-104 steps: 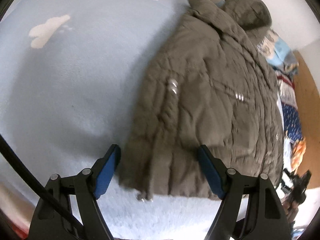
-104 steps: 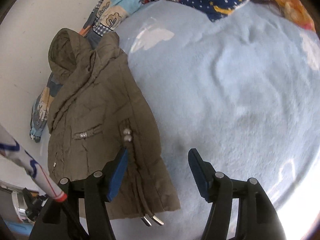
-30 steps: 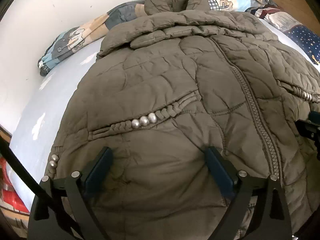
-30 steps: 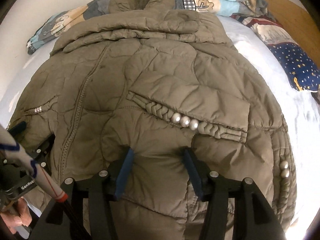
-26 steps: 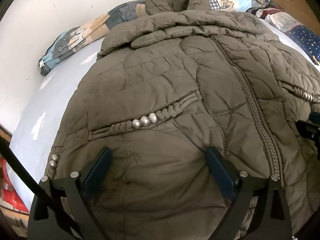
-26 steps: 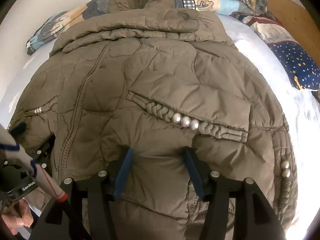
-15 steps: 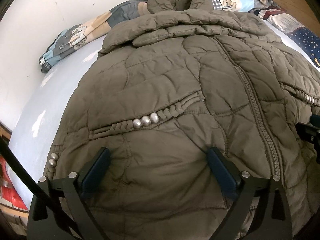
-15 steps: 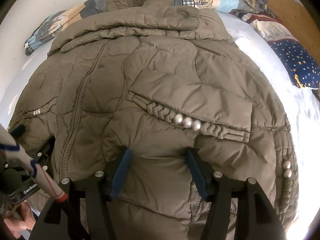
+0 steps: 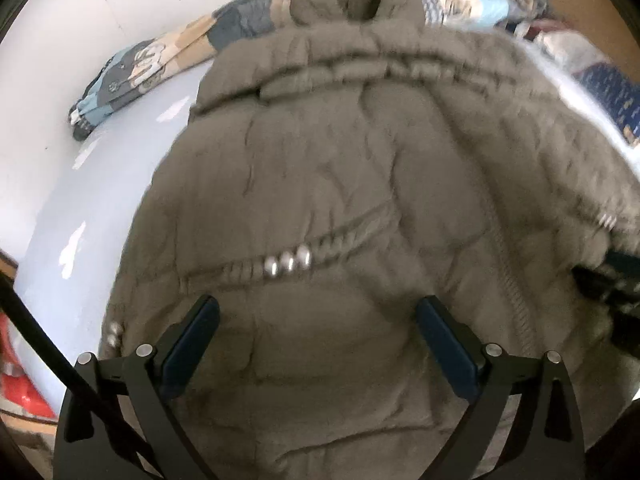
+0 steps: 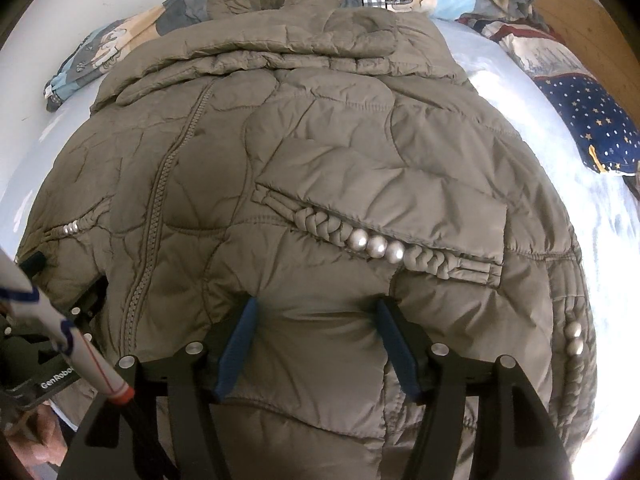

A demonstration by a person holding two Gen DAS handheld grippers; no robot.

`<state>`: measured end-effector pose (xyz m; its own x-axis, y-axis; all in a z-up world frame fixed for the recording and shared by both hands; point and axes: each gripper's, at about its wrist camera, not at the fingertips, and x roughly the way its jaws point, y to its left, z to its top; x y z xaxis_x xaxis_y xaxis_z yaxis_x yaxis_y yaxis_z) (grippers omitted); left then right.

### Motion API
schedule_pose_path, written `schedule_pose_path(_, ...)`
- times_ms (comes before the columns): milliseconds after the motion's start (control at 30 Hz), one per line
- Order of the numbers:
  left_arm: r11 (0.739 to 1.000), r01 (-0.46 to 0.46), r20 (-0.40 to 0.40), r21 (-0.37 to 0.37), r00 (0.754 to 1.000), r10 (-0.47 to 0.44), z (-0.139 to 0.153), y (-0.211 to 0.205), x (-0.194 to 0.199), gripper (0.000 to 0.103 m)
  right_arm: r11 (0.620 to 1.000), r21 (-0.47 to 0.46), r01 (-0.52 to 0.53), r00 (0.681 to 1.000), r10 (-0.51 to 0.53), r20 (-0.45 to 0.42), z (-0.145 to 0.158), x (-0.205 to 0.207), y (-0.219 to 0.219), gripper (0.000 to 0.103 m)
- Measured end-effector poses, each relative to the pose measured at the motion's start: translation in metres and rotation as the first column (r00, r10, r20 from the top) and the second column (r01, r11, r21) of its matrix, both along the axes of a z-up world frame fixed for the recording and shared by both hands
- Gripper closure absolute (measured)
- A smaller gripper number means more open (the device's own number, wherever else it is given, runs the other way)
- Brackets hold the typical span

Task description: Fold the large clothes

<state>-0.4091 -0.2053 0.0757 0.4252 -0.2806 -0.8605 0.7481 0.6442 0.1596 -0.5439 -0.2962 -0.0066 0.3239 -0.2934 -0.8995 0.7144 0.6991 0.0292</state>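
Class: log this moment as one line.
stage: hem grasp | jacket: spread on bed | left gripper: open | right gripper: open, fabric bunched between

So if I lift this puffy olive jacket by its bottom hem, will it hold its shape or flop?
The jacket will probably flop: its quilted shell already bunches between the right tongs. The puffy fill suggests it is light for its bulk. The smooth, slightly shiny fabric may slip, and the metal beads could swing.

A pale blue fleece bedspread (image 10: 500, 80) covers the bed. A white wall (image 9: 100, 20) rises behind it. Patterned bedding (image 10: 592, 128) lies bunched beside a wooden headboard (image 10: 568, 8).
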Motion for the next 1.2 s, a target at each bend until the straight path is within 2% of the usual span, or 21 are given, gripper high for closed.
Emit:
schedule_pose_path(67,0.999,-0.001,0.055,-0.041,0.998,0.003,0.020,-0.004,0.003,0.004,0.999,0.033,0.010,1.000,-0.010,0.024,0.005,-0.002,-0.005,0.035)
schedule_pose_path(200,0.995,0.015,0.068,-0.094,0.998,-0.008,0.048,-0.020,0.020,0.004,0.999,0.039,0.023,0.994,-0.027,0.103,0.025,-0.009,-0.016,0.035)
schedule_pose_path(333,0.994,0.024,0.034,-0.105,0.999,-0.021,0.058,-0.048,0.047,0.004,0.998,0.047,0.052,0.991,-0.057,0.117,0.028,-0.013,-0.027,0.035)
schedule_pose_path(467,0.995,0.038,0.062,-0.092,0.998,-0.033,0.060,-0.085,0.083,0.004,0.995,0.080,0.063,0.990,-0.073,0.123,0.025,-0.015,-0.032,0.035)
schedule_pose_path(633,0.995,-0.006,0.000,-0.101,1.000,0.006,0.050,-0.105,0.132,0.004,0.995,0.081,0.063,0.989,-0.073,0.129,0.025,-0.011,-0.033,0.035)
schedule_pose_path(767,0.993,-0.059,-0.094,-0.104,0.994,0.049,0.038,-0.097,0.153,0.004,0.995,0.093,0.045,0.980,-0.062,0.188,0.033,-0.009,-0.039,0.035)
schedule_pose_path(867,0.991,-0.059,-0.076,-0.122,0.996,0.050,0.047,-0.091,0.157,0.004,0.999,0.036,0.015,0.974,-0.023,0.226,0.055,-0.005,-0.047,0.035)
schedule_pose_path(967,0.981,-0.072,-0.083,-0.181,0.995,0.058,0.065,-0.082,0.164,0.004,0.999,0.051,-0.007,0.968,-0.006,0.252,0.076,0.006,-0.058,0.035)
schedule_pose_path(1100,0.959,-0.116,-0.128,-0.257,0.988,0.085,0.084,-0.067,0.177,0.004,1.000,0.001,-0.006,0.962,0.005,0.273,0.128,0.043,-0.081,0.035)
schedule_pose_path(1200,0.950,-0.140,-0.136,-0.280,0.985,0.105,0.092,-0.058,0.184,0.004,1.000,0.020,-0.013,0.953,0.006,0.304,0.169,0.078,-0.098,0.035)
